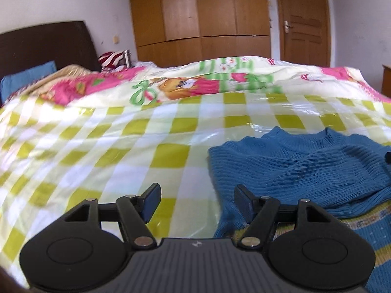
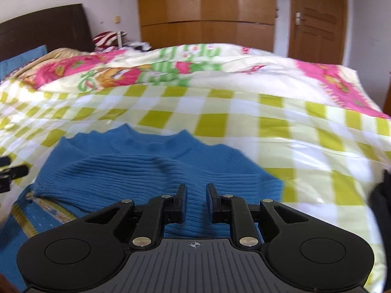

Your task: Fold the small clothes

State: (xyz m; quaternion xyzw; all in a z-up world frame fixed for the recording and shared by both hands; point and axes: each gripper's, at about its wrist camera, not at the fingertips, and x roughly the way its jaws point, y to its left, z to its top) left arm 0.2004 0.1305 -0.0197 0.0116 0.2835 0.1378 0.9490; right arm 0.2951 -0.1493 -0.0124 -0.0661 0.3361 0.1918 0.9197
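A small blue knit sweater [image 1: 300, 166] lies on a yellow-and-white checked plastic sheet [image 1: 122, 146] over the bed. Its sleeves are folded across the chest, and a patterned yellow band shows near its hem. My left gripper [image 1: 196, 195] is open and empty, just above the sweater's left edge. In the right wrist view the sweater [image 2: 146, 168] lies straight ahead. My right gripper [image 2: 196, 195] hovers over its right side with the jaws a narrow gap apart and nothing between them. The left gripper's tip [image 2: 9, 171] shows at the left edge of that view.
A pink and cream cartoon quilt [image 1: 195, 83] is bunched along the far side of the bed. A dark headboard [image 1: 46, 46] and a blue pillow [image 1: 24, 80] are at the far left. A wooden wardrobe [image 1: 200, 17] and door [image 1: 303, 22] stand behind.
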